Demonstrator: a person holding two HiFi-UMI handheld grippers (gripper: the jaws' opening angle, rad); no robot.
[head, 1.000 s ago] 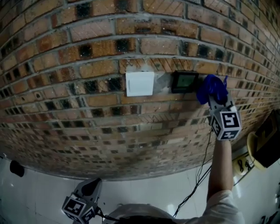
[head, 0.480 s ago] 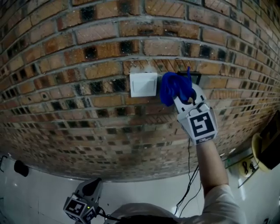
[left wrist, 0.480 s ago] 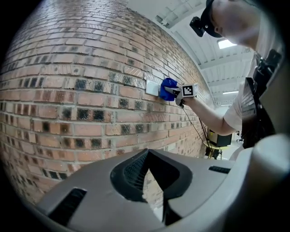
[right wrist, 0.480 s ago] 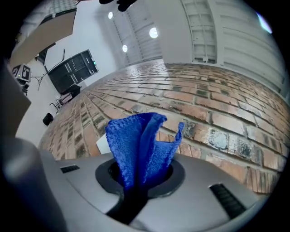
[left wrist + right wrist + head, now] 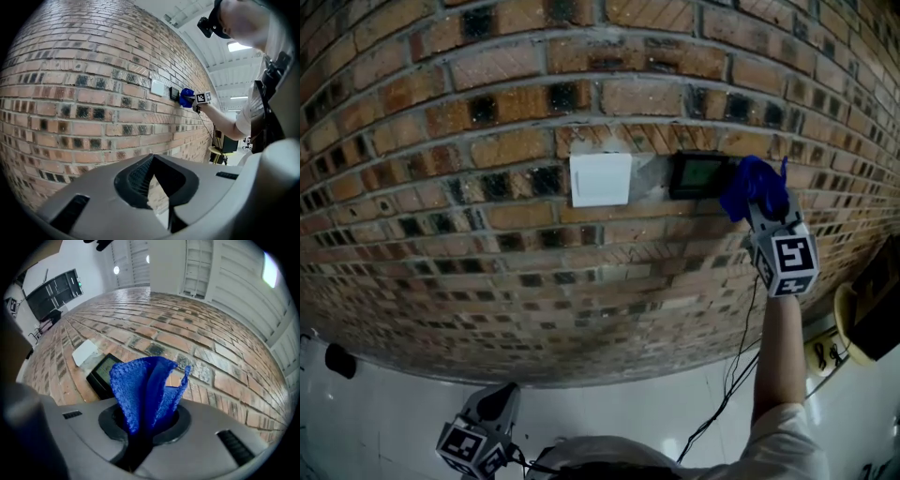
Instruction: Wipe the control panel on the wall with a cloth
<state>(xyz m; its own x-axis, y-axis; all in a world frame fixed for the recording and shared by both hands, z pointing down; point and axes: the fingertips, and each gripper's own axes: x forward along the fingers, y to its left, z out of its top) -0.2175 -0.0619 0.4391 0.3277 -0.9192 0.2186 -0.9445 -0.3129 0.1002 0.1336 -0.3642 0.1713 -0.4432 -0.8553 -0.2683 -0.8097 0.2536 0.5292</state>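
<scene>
A brick wall (image 5: 487, 234) carries a control panel (image 5: 697, 174), long axis level, screen facing outward. The right gripper (image 5: 146, 425), jaws clenched on a bunched blue cloth (image 5: 750, 186), sits just right of the panel, where rough brick might snag the cloth. The left gripper (image 5: 161, 187) hangs low, jaws closed and empty.

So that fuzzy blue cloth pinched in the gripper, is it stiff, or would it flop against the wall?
Probably floppy: the fuzzy blue cloth stands in loose folds above the right gripper, so it should squash flat against the dark control panel. Likely light too: a pinch at one end holds it. Its nap looks grippy, not slippery.
</scene>
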